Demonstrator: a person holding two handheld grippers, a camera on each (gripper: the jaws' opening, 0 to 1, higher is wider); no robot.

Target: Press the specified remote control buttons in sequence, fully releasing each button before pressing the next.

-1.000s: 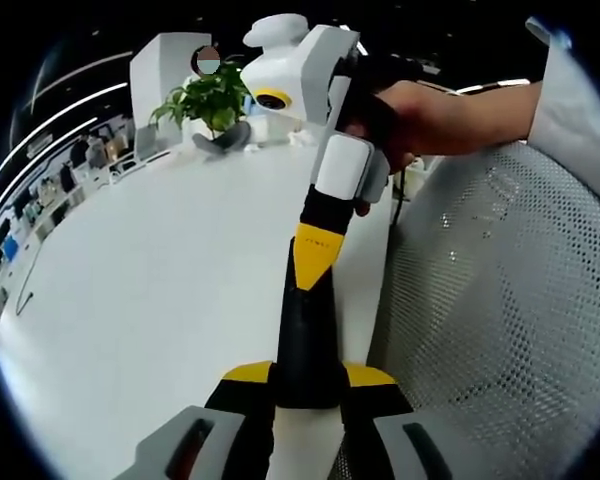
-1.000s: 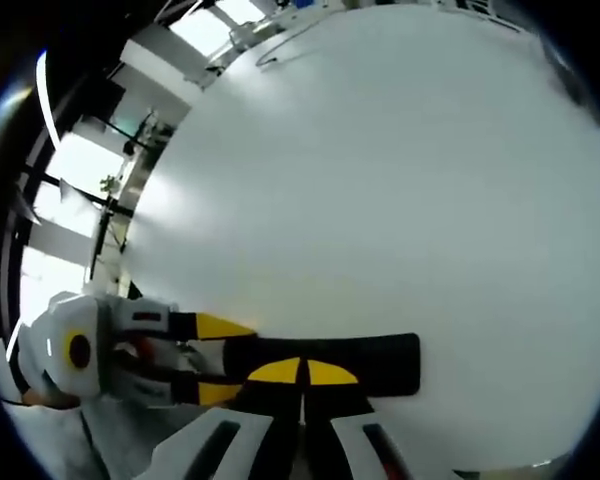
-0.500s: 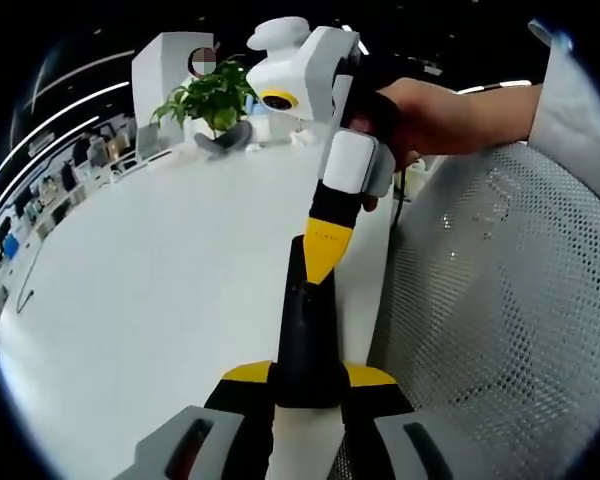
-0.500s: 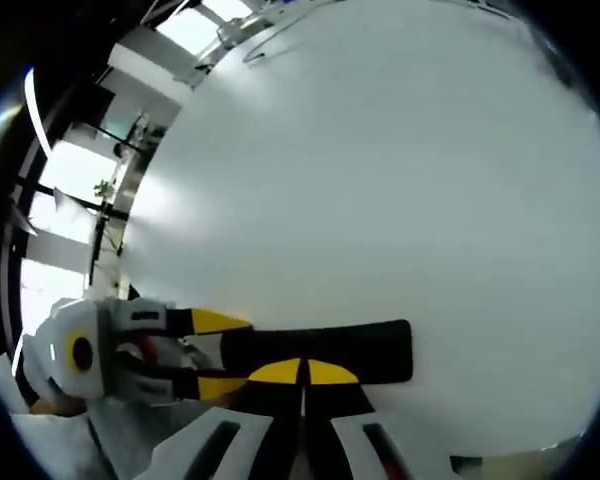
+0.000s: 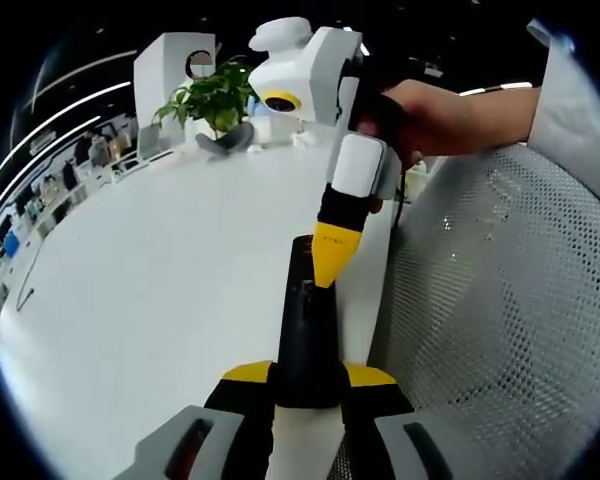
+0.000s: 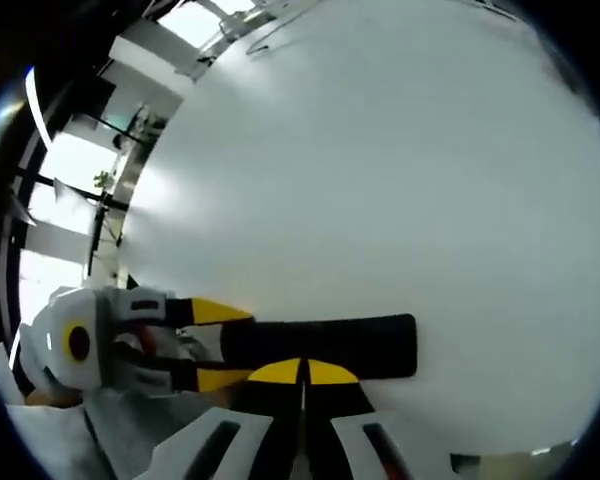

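Stretching wide and bare, the white worktop point(image 5: 150, 270) carries a potted plant point(image 5: 212, 98) at its far edge; a mesh chair point(image 5: 500, 300) stands beside it. The slim black remote point(image 5: 307, 330) lies near the worktop's edge, clamped in the left claw point(image 5: 308, 378). The right claw point(image 5: 332, 262), yellow tips together, touches its upper face.

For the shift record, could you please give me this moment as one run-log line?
left gripper: shut on remote control | right gripper: shut, tips on remote's upper face | surface: white table | mesh chair beside
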